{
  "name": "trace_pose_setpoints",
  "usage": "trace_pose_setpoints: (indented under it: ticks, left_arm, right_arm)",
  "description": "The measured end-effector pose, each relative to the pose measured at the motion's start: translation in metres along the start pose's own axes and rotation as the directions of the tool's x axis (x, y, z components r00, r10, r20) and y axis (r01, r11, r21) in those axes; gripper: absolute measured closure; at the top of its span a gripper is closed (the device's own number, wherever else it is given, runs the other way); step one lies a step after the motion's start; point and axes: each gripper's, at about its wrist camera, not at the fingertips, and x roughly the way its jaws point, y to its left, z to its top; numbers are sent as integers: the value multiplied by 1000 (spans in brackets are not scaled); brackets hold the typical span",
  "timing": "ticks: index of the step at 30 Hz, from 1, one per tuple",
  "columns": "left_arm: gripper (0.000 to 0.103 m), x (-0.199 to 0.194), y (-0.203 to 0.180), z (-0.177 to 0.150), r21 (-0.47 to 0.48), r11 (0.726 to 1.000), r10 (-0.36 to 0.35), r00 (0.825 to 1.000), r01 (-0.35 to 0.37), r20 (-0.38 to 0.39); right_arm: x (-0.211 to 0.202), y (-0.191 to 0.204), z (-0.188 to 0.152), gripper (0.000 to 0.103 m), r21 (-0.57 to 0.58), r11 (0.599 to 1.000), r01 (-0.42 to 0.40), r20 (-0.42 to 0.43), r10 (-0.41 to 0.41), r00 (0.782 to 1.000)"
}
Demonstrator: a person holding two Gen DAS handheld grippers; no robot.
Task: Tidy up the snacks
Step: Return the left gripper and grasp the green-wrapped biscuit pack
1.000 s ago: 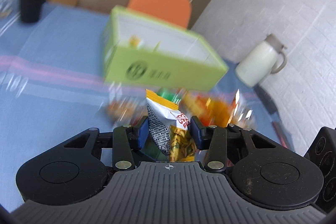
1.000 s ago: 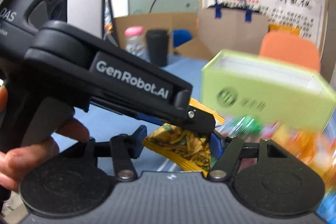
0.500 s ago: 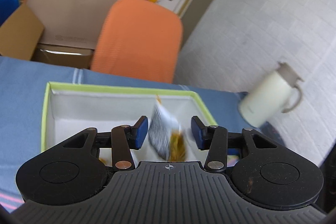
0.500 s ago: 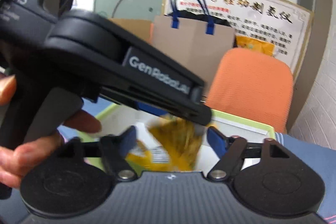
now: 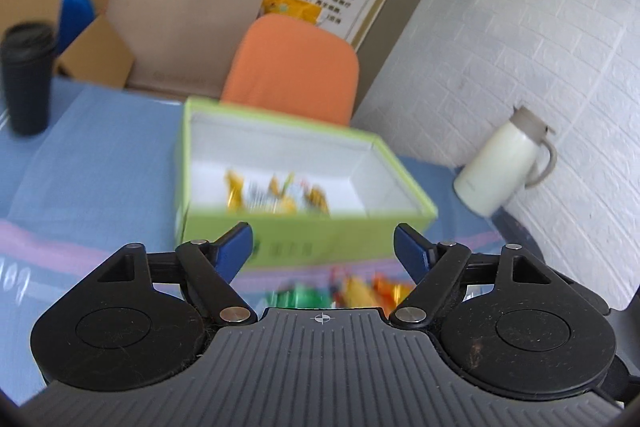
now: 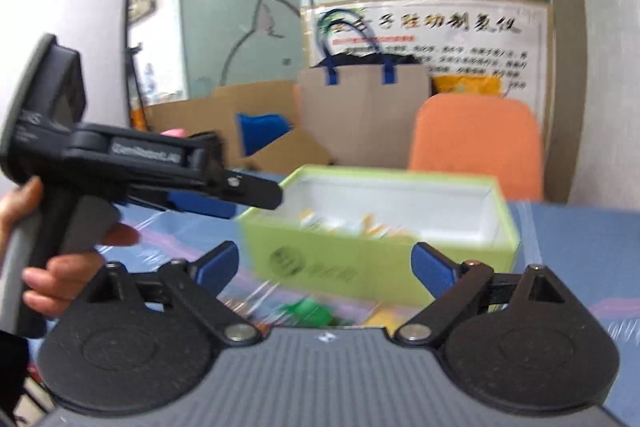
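Note:
A lime-green open box (image 5: 304, 239) with a white inside stands on the blue tablecloth; it also shows in the right wrist view (image 6: 360, 263). Several yellow snack packets (image 5: 276, 193) lie inside it, blurred, and show in the right wrist view (image 6: 352, 223) too. My left gripper (image 5: 323, 245) is open and empty, just in front of the box. My right gripper (image 6: 325, 263) is open and empty, in front of the box. More loose snacks (image 5: 352, 291), green and orange, lie on the cloth below the grippers. The left gripper's body (image 6: 120, 163) shows at the left of the right wrist view.
A cream thermos jug (image 5: 504, 167) stands right of the box by the white brick wall. A black tumbler (image 5: 26, 79) stands far left. An orange chair (image 5: 292, 67) is behind the box, with a paper bag (image 5: 180, 27) and cardboard beyond.
Both grippers carried snack packets over the box, opened and dropped them in. Both have since pulled back toward me and are empty.

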Motion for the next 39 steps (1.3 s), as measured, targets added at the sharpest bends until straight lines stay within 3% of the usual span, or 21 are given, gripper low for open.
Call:
trace_pose_setpoints:
  ticks: [6,11,15,17,21,24,31,35,39]
  left_arm:
    - [37,-22,8,-72,-43,999,-7,994,2,-110]
    - [40,-23,20,-110,-117,993,-27,976,2,-215]
    - [40,-42,29,-116,-154,988,-18,983,-11,-184]
    - [38,-51,33,-113,-165,986,-1,987,-25,-159]
    - [36,-66,43,-110,-192,980,23,991,-48,-129]
    - [35,-73,50,-111,-205,977,40,992,-64,-119]
    - [35,-66,56,-117,-228,972,27,989,-61,-148]
    - [35,-63,49,-119,-214,976,11,987,-46,-163]
    - [35,-71,42,-129,-208,977,5,982,-45,-189]
  right_arm:
    - [-19,54,-59,10,71,993,-96,-116,104,988]
    - [-12,68,-94,10,144,988,-64,-194,92,977]
    - [-5,75,-90,10,78,997,4,-157,8,988]
    - [6,72,-78,10,36,999,-25,-124,30,992]
    - [35,62,-73,10,34,995,-95,-212,100,972]
    - [33,64,-78,10,46,995,-86,-245,95,965]
    - [-3,96,-105,10,79,991,-110,-274,128,953]
    - [-10,109,-103,10,9,998,-58,-242,59,969]
    - [0,112,-105,10,-23,998,-58,-257,50,965]
